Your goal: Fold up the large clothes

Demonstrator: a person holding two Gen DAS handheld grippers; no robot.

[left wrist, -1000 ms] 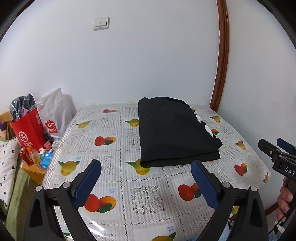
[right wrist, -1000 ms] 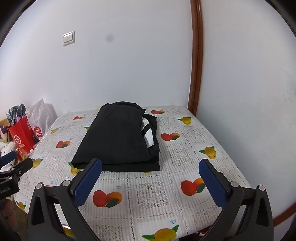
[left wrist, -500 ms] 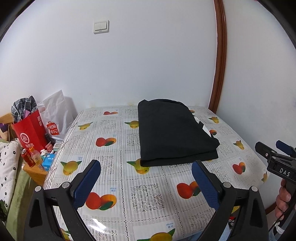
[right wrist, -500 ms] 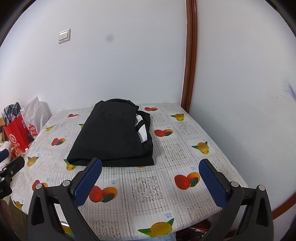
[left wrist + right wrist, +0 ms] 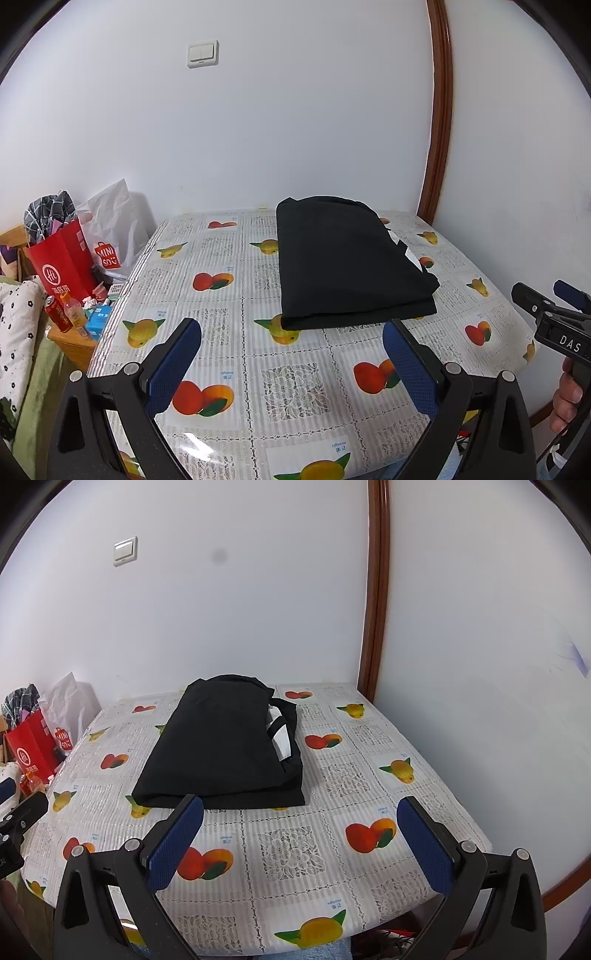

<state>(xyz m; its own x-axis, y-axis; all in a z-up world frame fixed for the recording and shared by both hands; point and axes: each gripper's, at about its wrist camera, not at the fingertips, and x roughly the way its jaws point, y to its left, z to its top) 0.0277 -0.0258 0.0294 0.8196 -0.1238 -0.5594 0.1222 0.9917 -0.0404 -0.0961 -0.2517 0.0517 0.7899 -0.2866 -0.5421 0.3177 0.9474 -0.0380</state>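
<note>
One folded black garment (image 5: 351, 258), two tongs (image 5: 291, 360) (image 5: 301, 843), two bags (image 5: 62, 254) (image 5: 110, 229), one table (image 5: 229, 369)

a table (image 5: 229, 369) under a fruit-print cloth (image 5: 295, 853) bears a folded black garment (image 5: 343, 258).

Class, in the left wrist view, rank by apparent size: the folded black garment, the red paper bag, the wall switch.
1. Folded black garment, largest.
2. Red paper bag.
3. Wall switch, smallest, though it is also farthest away.

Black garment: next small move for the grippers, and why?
Probably none on the cloth: keep both clear. The black garment lies folded in a neat rectangle on the table, and the left gripper and right gripper are open, empty, short of it.
</note>
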